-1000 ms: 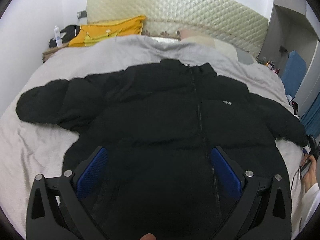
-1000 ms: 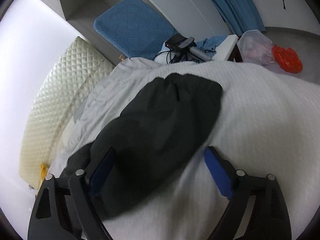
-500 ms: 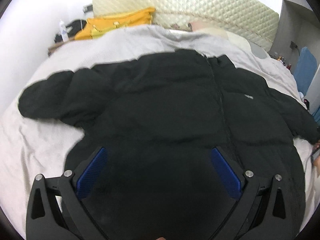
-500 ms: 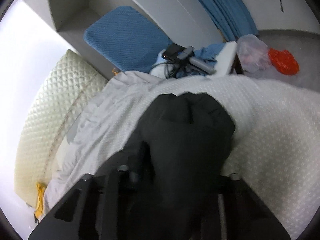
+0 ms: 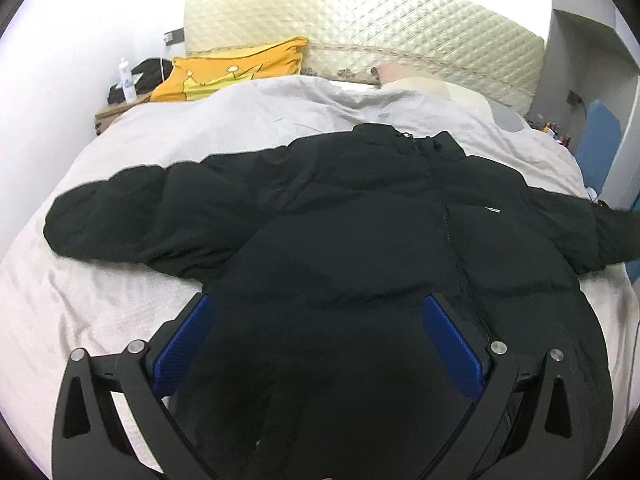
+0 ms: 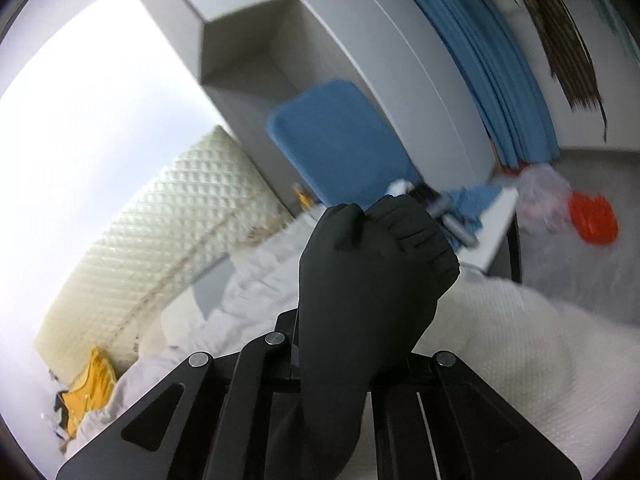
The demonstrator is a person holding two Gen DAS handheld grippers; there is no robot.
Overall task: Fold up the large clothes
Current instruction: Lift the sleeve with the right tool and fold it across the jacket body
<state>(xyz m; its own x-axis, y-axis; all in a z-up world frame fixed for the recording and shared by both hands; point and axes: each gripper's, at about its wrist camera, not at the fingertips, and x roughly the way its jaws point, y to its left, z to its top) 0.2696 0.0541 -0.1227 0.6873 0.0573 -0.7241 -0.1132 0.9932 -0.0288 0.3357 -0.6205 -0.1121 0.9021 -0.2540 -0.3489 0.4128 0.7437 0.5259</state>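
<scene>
I see a bed (image 5: pixel 120 280) with pale, creased covers filling most of the left view. A cream quilted headboard (image 5: pixel 360 32) runs across the top, against a white, brightly lit wall (image 5: pixel 80 32). A yellow pillow (image 5: pixel 232 68) leans at its left end, beside a nightstand (image 5: pixel 116 110) with a bottle (image 5: pixel 126 78). In my right view, blurred, a white cabinet (image 6: pixel 360 60) stands upper centre, blue curtains (image 6: pixel 492 72) to its right, a blue chair (image 6: pixel 340 144) mid-frame and grey floor (image 6: pixel 580 272) at right.

Home bedroom: bed (image 5: pixel 120 148), quilted headboard (image 5: pixel 400 32), pillow (image 5: pixel 236 68).
</scene>
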